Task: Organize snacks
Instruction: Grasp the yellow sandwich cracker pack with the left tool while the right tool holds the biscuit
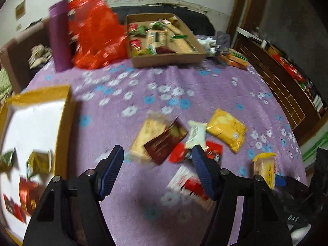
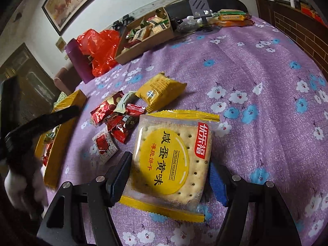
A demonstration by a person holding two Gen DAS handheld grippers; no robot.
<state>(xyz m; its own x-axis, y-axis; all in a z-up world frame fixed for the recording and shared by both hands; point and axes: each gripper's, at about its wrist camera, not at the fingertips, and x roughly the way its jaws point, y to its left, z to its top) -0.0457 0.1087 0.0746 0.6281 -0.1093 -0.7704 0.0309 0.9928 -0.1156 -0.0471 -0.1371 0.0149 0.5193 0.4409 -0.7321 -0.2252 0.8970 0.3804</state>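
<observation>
A purple flowered cloth (image 2: 256, 65) covers the table; its right part lies bare. Right gripper (image 2: 170, 176) jaws clamp the biscuit packet (image 2: 172, 160); left gripper (image 1: 157, 160) jaws gape.

left gripper (image 1: 157, 153) | black frame, silver screws | ribbed blue pads (image 1: 202, 170)

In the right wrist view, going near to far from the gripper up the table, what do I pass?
Salted egg yolk biscuit pack between the right gripper's fingers → yellow snack packet → cardboard box of snacks → orange biscuit packs at the far edge.
</observation>
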